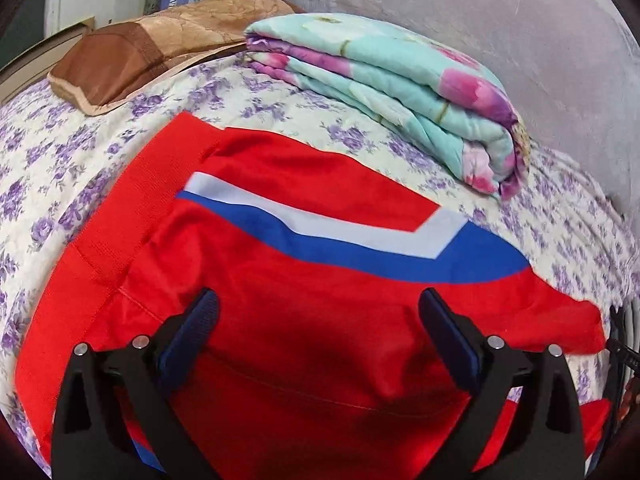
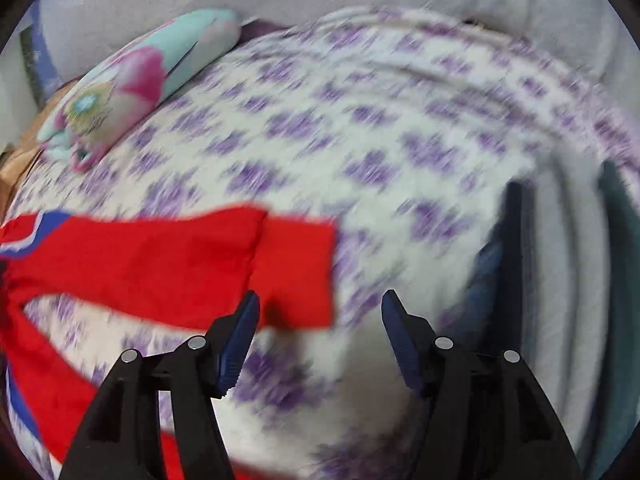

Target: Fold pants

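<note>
Red pants with a white and blue stripe lie spread on the floral bedsheet. My left gripper is open and empty, hovering just over the upper part of the pants near the waistband at the left. In the blurred right wrist view, a red pant leg stretches from the left, its cuff end near the centre. My right gripper is open and empty, above the sheet just right of the cuff; its left finger is at the cuff's edge.
A folded turquoise and pink floral quilt lies at the back of the bed, also in the right wrist view. A brown pillow sits at the back left. A grey wall runs behind. Dark folded cloth lies at the right.
</note>
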